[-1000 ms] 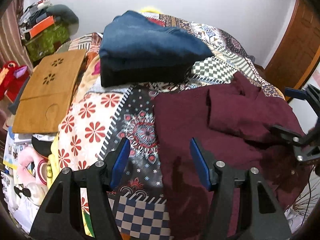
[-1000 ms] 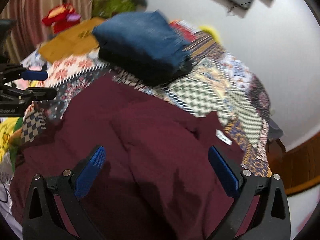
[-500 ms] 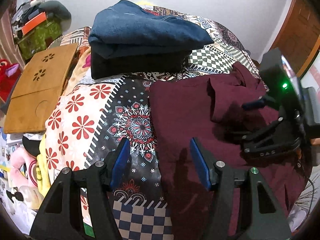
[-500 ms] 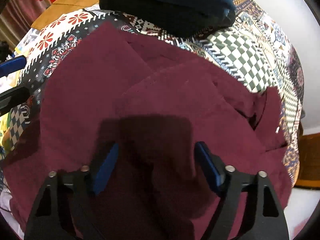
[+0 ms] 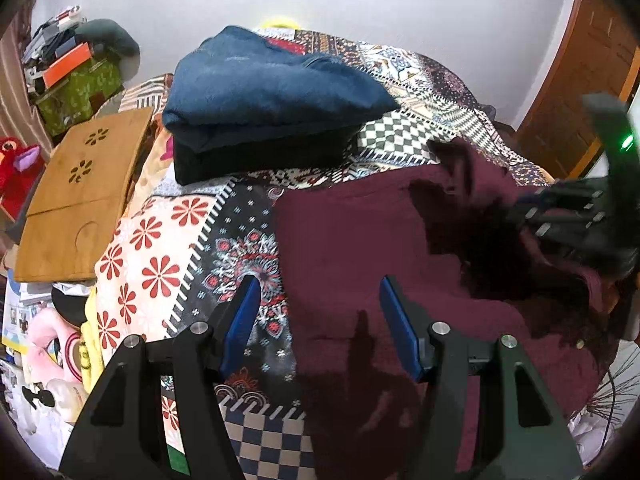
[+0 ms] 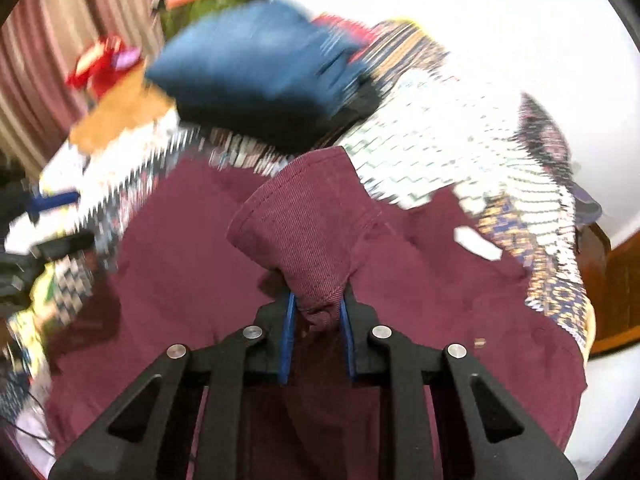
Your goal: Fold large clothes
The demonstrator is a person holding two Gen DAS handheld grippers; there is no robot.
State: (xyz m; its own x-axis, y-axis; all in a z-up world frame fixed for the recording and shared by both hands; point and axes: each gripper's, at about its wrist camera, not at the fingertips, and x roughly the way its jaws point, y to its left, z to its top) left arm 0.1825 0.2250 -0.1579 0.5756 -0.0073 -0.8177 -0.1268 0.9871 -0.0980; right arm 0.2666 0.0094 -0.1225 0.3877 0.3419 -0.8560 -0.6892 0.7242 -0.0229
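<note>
You have the maroon garment (image 5: 352, 248) spread on the patterned bedspread (image 5: 168, 264), just in front of the stack of folded blue clothes (image 5: 264, 92), so that pile looks finished and this piece is the one in hand. Your right gripper (image 6: 317, 322) has its fingers pinched nearly together on a bunched fold of the maroon cloth, which stands up out of them like a small tent; I judge you are lifting a sleeve or edge to carry it across, though the right wrist view is smeared with motion and I cannot say which part it is. Your left gripper (image 5: 316, 320) hangs above the garment's left border with its fingers wide apart and nothing between them. Most of the folding remains: the body lies largely flat and single-layered, with only some rumpling on the right side. Its long axis seems to run from near you towards the blue stack, its left edge fairly straight along that line.
</note>
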